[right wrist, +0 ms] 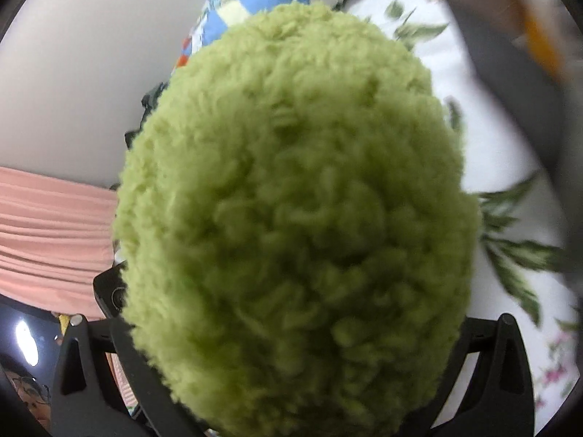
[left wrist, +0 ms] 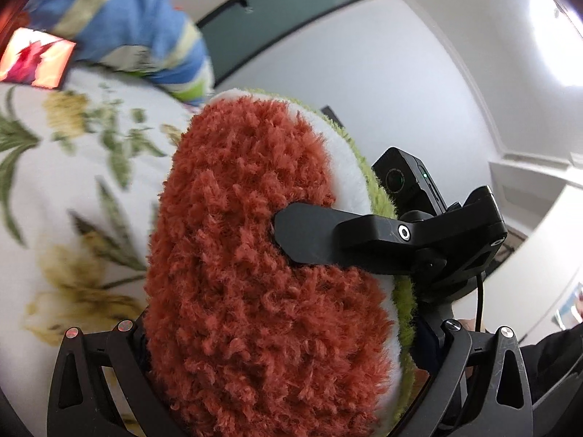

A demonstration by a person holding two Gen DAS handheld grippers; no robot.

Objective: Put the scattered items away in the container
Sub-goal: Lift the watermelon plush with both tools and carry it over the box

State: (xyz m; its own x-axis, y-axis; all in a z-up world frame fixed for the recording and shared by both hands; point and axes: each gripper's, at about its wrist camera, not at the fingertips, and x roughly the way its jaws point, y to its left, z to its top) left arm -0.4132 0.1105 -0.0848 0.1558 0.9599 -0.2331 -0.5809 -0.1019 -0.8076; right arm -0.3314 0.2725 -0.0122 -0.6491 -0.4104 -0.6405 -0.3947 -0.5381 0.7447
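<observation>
While the floral bedsheet [left wrist: 73,189] is spread beneath, the watermelon plush [left wrist: 255,273] is held above it, clamped between the left gripper [left wrist: 269,382] and the right gripper [right wrist: 291,382], whose finger [left wrist: 306,233] is pressed on its red face, both jaws closed on it.

Bed [left wrist: 54,196]: white sheet printed with green leaves and yellow flowers. On it: blue quilt with pale stripes [left wrist: 131,25] at the far side; open dark-walled container [right wrist: 510,69] near the edge; small red-and-pink picture [left wrist: 36,56], nature unclear
</observation>
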